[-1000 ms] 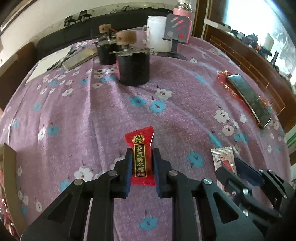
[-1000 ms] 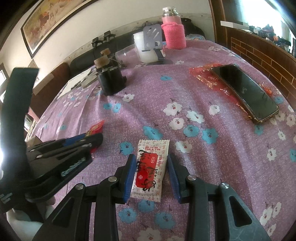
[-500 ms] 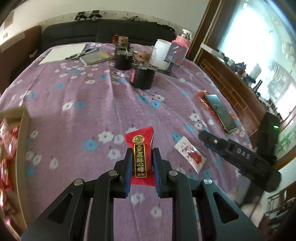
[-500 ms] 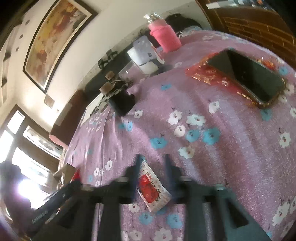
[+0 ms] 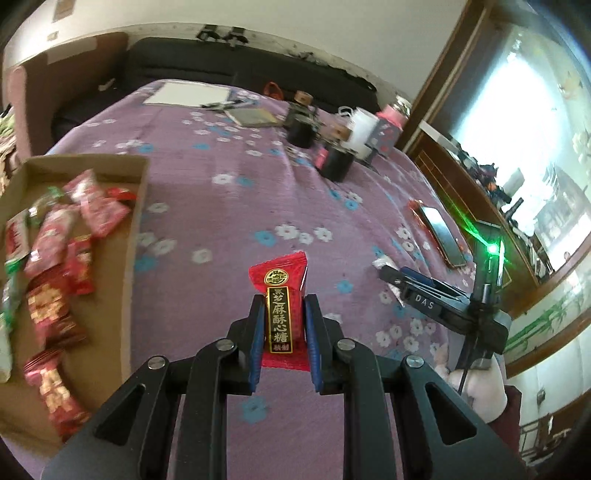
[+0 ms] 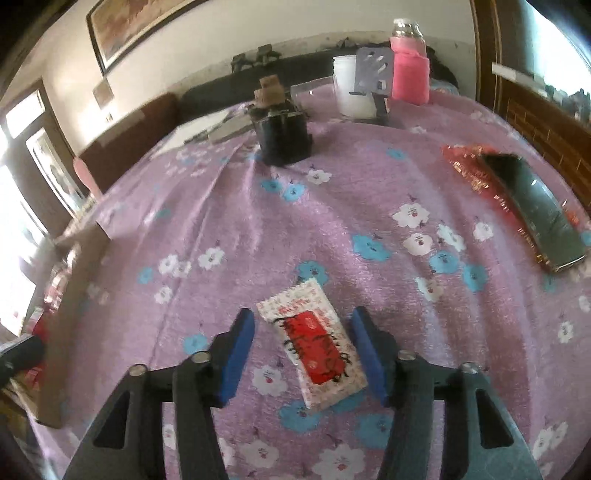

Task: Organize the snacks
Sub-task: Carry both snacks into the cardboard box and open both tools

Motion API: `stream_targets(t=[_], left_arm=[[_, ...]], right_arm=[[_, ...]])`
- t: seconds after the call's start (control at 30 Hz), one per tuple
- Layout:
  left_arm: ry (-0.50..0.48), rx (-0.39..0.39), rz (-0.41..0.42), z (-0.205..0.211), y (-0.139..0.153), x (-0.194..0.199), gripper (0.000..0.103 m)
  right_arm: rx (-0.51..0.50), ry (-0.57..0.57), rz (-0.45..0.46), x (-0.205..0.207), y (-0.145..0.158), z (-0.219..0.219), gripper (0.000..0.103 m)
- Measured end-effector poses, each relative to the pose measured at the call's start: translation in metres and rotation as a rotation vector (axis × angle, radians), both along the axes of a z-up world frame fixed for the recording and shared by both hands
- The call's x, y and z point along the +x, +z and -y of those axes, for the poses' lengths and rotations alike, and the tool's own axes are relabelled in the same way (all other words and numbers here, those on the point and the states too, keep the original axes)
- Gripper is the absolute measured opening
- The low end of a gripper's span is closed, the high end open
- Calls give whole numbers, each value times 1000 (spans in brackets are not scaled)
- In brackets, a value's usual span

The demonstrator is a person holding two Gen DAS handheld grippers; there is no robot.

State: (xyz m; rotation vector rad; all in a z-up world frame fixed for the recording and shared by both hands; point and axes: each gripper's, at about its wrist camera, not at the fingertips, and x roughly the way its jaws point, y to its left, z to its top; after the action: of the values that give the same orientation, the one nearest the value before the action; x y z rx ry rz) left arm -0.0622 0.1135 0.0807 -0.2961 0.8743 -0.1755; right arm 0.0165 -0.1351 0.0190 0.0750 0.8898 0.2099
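Left tongs (image 5: 282, 328) clamp red candy (image 5: 279, 291); cardboard box (image 5: 135, 206) holds snack packets (image 5: 55, 258).

- I take the purple cloth with white and blue flowers (image 6: 369, 192) that covers the table as my landmark.
- Behind its far edge runs a long black sofa back (image 5: 207, 70), and behind that a pale cream wall (image 6: 207, 44).
- Above the cloth on the left of that wall hangs a dark-framed painting (image 6: 122, 26).
- To the cloth's right stands dark wooden panelling (image 6: 546, 118) under a bright, washed-out window (image 5: 517, 122).
- To its left, daylight glares through a brown-framed doorway (image 6: 22, 155).
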Motion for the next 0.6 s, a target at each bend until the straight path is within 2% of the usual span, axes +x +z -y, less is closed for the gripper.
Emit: stream_targets(t=[0.03,0.23,0.43,0.6], left_arm=[[8,-3,2,-5,1,-3,17],[73,-30,21,-50,4,-26,17],[161,-71,43,-95,5,-44,17],[247,-73,54,-129,5,-57,17]], right_arm=[[-21,-8,2,-1,0,0,35],[-84,-38,21,-15,2,0,31],[11,-42,41,-36,20,3,31],[55,60,78,-54,49,-30,31]])
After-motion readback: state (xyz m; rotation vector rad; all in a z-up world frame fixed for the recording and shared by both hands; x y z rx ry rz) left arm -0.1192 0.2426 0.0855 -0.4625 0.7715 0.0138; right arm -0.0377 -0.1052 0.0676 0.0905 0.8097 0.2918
